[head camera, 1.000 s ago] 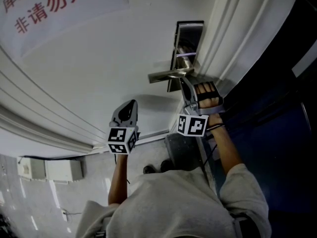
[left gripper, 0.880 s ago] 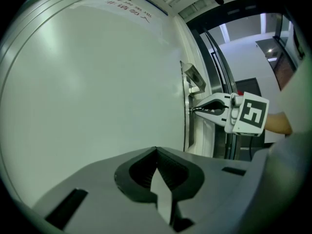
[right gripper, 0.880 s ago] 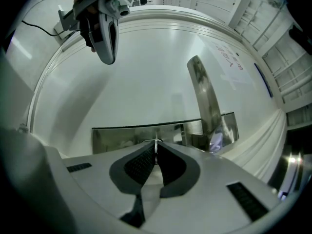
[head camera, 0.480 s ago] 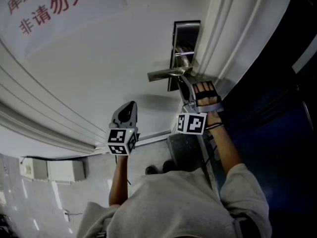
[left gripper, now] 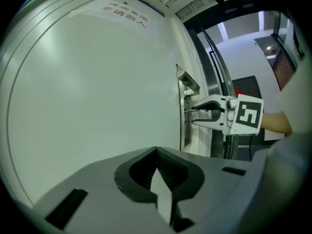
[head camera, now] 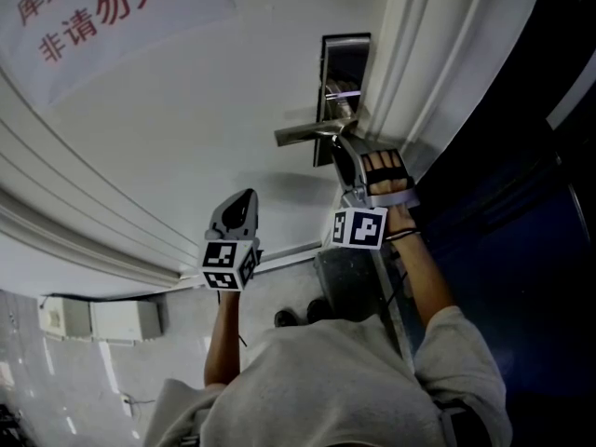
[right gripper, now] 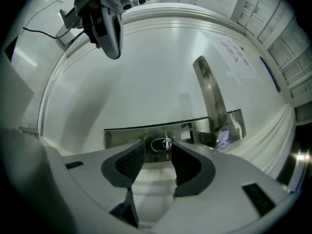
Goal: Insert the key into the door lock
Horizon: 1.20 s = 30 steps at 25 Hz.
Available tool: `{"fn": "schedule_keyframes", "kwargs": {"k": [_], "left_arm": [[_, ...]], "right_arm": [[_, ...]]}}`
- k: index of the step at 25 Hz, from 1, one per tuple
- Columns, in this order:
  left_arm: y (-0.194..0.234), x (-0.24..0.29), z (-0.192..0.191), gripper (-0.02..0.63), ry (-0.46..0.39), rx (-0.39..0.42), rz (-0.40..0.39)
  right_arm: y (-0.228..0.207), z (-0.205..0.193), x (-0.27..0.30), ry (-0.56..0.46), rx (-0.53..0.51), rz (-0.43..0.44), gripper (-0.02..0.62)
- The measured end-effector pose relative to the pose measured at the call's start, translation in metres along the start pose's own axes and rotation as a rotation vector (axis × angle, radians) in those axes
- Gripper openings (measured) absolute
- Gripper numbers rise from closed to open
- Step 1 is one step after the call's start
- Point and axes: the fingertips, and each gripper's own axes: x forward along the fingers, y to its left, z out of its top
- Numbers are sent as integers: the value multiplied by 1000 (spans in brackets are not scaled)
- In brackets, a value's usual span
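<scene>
One change: right gripper [right gripper: 157, 155] jaws just spread, key [right gripper: 165, 143] released. Key seated in lock [right gripper: 122, 136] by door [head camera: 186, 138] edge, between jaws, untouched. Insertion likely done. Left gripper [left gripper: 157, 155] clenched on nothing, well apart from lock.

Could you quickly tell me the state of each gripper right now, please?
Left gripper: jaws shut, empty.
Right gripper: jaws open, having just been opening; the key in the lock stands between them, not gripped.

Head view steeply down, all three share door lock [head camera: 343, 68]
</scene>
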Motion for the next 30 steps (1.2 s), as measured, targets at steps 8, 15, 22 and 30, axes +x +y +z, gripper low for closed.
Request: {"fn": "schedule_keyframes", "kwargs": {"k": [8, 15, 22, 30], "left_arm": [[7, -3, -1, 17, 1, 1, 13], [2, -1, -3, 17, 7, 4, -4], [-2, 2, -7, 17, 33, -2, -14], [-2, 2, 0, 17, 0, 12, -11]], "right_arm": [[3, -10, -26, 6, 42, -23, 170], [21, -16, -48, 24, 124, -4, 128], [27, -15, -55, 23, 155, -17, 31], [23, -13, -56, -1, 324, 11, 23]]}}
